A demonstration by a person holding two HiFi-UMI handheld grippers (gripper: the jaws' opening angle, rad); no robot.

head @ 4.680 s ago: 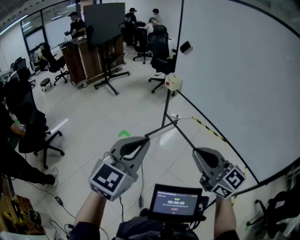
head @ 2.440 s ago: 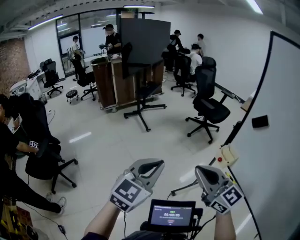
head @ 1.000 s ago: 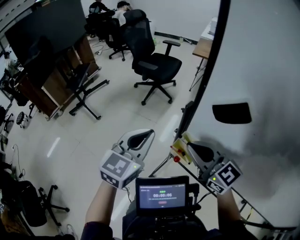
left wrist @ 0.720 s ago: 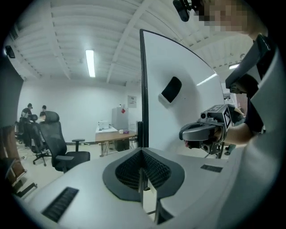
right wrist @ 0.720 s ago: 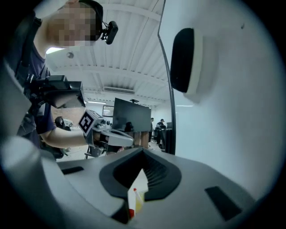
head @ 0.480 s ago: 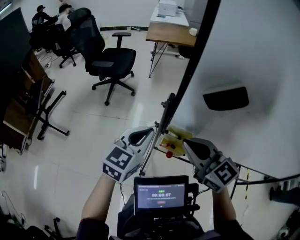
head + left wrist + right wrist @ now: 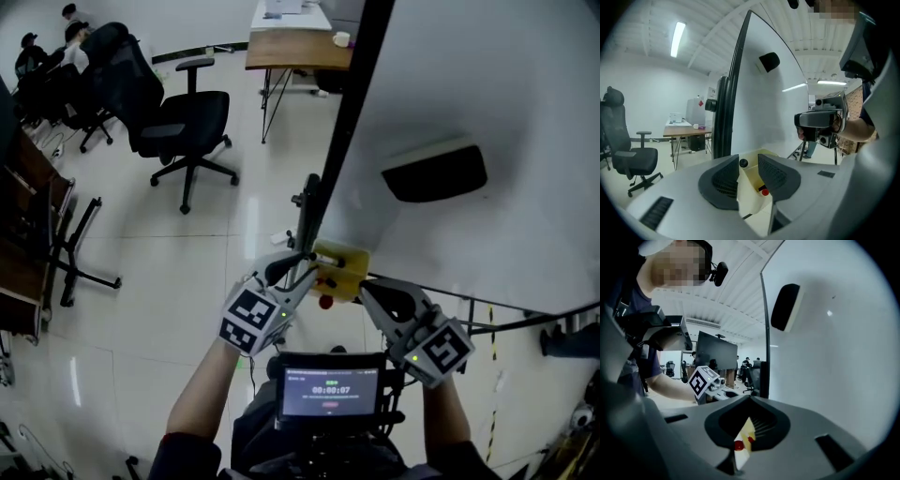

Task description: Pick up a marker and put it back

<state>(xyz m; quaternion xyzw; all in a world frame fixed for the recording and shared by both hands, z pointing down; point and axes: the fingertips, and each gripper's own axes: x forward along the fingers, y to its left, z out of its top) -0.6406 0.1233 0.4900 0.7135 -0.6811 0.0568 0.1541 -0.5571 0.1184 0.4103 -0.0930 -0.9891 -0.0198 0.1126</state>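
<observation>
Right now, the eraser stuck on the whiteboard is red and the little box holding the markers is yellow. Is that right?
Not quite. The eraser stuck on the whiteboard is black, not red, as the head view shows. The little box holding the markers is yellow, just as you said.

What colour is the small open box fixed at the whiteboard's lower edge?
Pale yellow. The small open box shows best in the head view.
</observation>
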